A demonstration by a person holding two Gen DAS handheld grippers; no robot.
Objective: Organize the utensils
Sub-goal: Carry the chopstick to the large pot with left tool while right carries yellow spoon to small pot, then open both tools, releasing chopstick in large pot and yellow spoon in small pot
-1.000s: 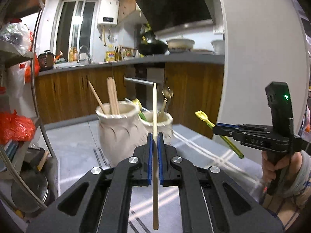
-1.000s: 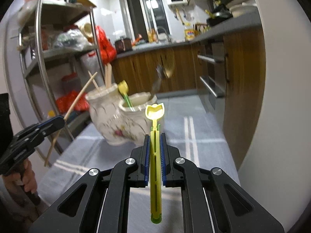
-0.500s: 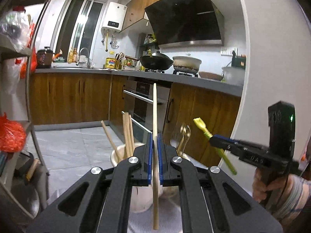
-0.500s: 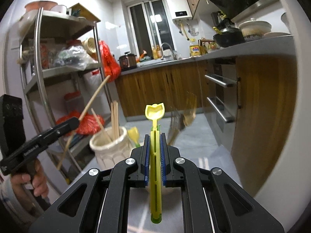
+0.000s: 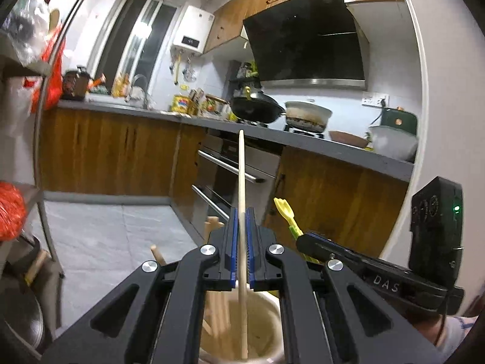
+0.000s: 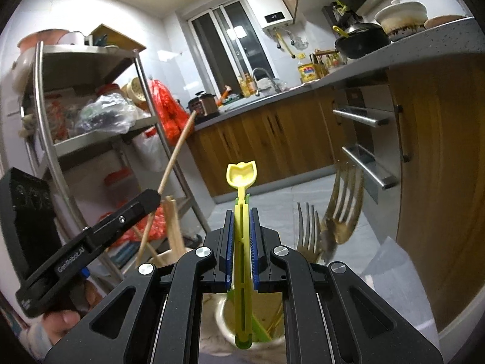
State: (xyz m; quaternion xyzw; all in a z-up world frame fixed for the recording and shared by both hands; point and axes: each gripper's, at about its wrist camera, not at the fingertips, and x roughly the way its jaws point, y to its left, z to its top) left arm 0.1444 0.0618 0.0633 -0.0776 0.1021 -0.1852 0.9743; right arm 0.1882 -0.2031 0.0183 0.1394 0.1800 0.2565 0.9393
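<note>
Left hand-held gripper [image 5: 241, 236] clamped on chopstick [image 5: 241, 182], right hand-held gripper [image 6: 241, 236] clamping yellow utensil [image 6: 241, 179], forks [image 6: 327, 212] blurred

The right gripper [image 6: 241, 242] clamps an upright yellow spork [image 6: 241, 227] above a cream holder [image 6: 224, 318], forks [image 6: 309, 227] just beside.

Indoor light, fairly bright, cool cast. Strong fisheye bending, black corners. Forks [image 6: 330, 224] motion-blurred; shelf rack [image 5: 45, 151] edge smeared. Glare on white wall [image 6: 91, 15].
</note>
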